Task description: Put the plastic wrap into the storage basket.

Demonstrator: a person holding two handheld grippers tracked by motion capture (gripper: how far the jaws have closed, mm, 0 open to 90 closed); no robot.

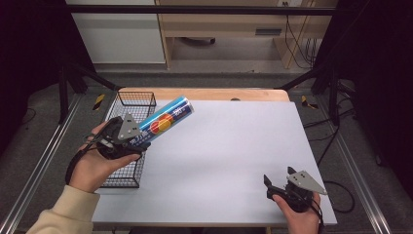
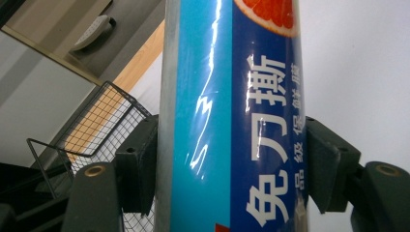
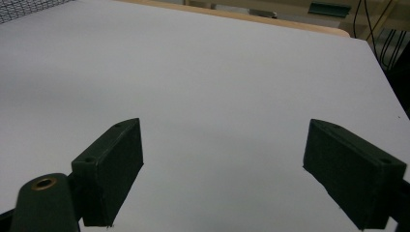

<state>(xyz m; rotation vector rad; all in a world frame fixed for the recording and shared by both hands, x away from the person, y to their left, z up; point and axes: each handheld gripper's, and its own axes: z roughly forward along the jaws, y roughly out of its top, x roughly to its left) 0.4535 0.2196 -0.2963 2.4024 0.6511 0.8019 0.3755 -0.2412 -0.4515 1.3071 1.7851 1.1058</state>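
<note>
One blue tube (image 1: 165, 121), one wire basket (image 1: 127, 141), two tongs, left (image 1: 130, 141) and right (image 1: 277, 184), one table (image 1: 224, 156)

black wire basket (image 1: 127, 141) at table's left edge, white table top (image 1: 229, 156) — wooden shelving (image 1: 224, 29) behind

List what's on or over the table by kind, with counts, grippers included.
Blue film roll box: 1, clamped in the left gripper
Black wire basket: 1
Handheld grippers: 2, counting the right gripper with jaws apart over the white table
Total: 4
</note>
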